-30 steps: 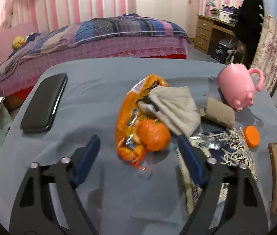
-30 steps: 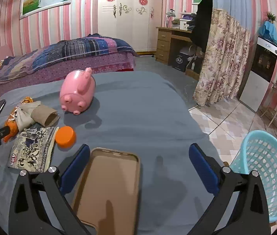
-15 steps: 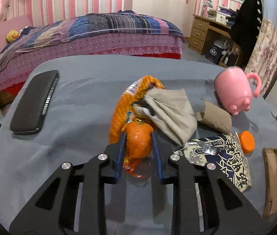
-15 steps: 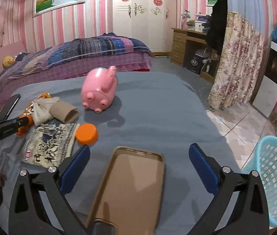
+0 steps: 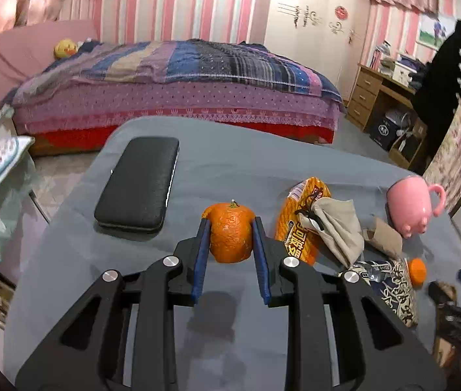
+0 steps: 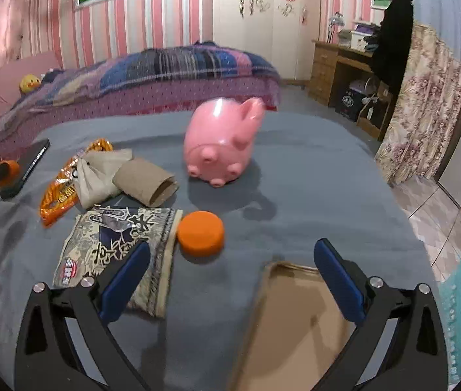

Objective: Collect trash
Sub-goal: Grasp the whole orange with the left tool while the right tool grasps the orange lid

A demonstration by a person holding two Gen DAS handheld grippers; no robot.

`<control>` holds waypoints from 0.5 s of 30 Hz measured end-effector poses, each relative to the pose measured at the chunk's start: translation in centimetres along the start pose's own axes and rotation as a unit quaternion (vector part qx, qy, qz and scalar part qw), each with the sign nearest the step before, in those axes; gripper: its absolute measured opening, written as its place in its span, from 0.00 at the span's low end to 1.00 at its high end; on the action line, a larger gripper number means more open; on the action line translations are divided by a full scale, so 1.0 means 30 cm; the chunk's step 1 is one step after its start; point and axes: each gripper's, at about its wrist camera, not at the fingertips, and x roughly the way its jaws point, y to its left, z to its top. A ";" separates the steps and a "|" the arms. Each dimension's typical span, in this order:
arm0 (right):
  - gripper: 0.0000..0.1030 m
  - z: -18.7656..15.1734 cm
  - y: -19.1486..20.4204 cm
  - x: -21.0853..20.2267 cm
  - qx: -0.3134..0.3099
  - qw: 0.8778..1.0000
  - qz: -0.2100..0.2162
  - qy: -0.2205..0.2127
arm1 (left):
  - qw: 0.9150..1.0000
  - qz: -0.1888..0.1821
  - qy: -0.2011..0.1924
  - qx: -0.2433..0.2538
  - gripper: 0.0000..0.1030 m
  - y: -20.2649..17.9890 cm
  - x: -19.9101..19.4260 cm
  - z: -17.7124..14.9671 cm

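Behind grey-clothed table — patchwork bed, possibly blurred desk.

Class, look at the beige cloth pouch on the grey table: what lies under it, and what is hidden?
The beige cloth pouch lies on an orange snack wrapper, beside a cardboard tube. The wrapper's middle is covered, so anything else beneath cannot be seen.

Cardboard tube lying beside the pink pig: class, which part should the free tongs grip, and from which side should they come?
Grip the cardboard tube across its middle, coming down from above with one pad on each long side. It lies flat on the grey cloth, open end facing the camera, so its curved walls offer two opposite faces. The cloth pouch touches its far end, so keep to the open-end half.
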 end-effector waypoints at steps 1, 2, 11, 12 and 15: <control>0.81 0.003 0.010 0.025 -0.001 1.000 0.003 0.012 | 1.000 -0.001 0.003 0.000 0.24 0.000 0.009 -0.001; 0.67 0.005 0.014 0.037 -0.001 1.000 0.005 0.019 | 1.000 -0.001 0.006 0.002 0.24 -0.002 0.016 -0.003; 0.38 -0.001 0.022 0.092 0.004 0.999 0.030 0.042 | 1.000 -0.014 0.013 0.010 0.24 -0.034 0.041 -0.007; 0.38 -0.001 0.020 0.085 0.004 0.999 0.031 0.035 | 1.000 -0.015 0.014 0.009 0.24 -0.036 0.042 -0.008; 0.38 -0.001 0.015 0.028 -0.004 1.000 0.028 0.007 | 1.000 -0.017 0.013 0.009 0.24 -0.044 0.035 -0.007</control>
